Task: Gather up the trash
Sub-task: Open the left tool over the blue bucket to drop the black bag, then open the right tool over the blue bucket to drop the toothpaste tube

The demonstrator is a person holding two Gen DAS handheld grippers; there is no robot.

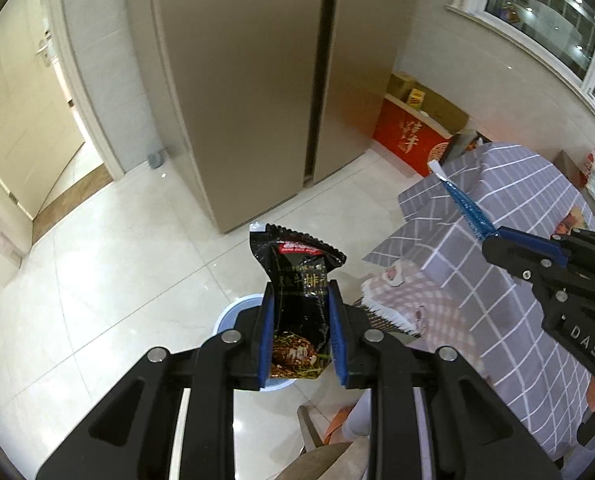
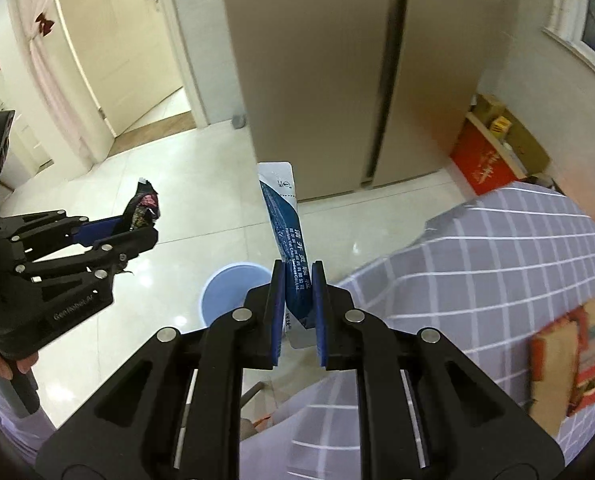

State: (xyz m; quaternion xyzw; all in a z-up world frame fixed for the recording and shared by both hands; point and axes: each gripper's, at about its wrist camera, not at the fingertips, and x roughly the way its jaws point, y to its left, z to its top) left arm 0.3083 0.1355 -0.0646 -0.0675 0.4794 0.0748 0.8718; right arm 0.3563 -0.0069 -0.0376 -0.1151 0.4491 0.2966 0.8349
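Left wrist view: a black snack wrapper (image 1: 297,300) stands upright, pinched between the blue pads of the left gripper (image 1: 301,336), directly above a pale blue bin (image 1: 233,316) on the tiled floor (image 1: 117,280). The right gripper (image 2: 299,308), in its own view, is clamped on a blue and white sachet (image 2: 287,232) that sticks up past its fingertips; the bin (image 2: 225,292) lies just below and left of those fingertips. Right of the bin sits a table under a grey checked cloth (image 1: 509,240), with a pink fringed cloth (image 1: 417,304) at its near edge. Beyond the bin stands a tall beige refrigerator (image 1: 249,80), a red box (image 1: 409,136) to its right, a doorway (image 1: 21,128) to its left.
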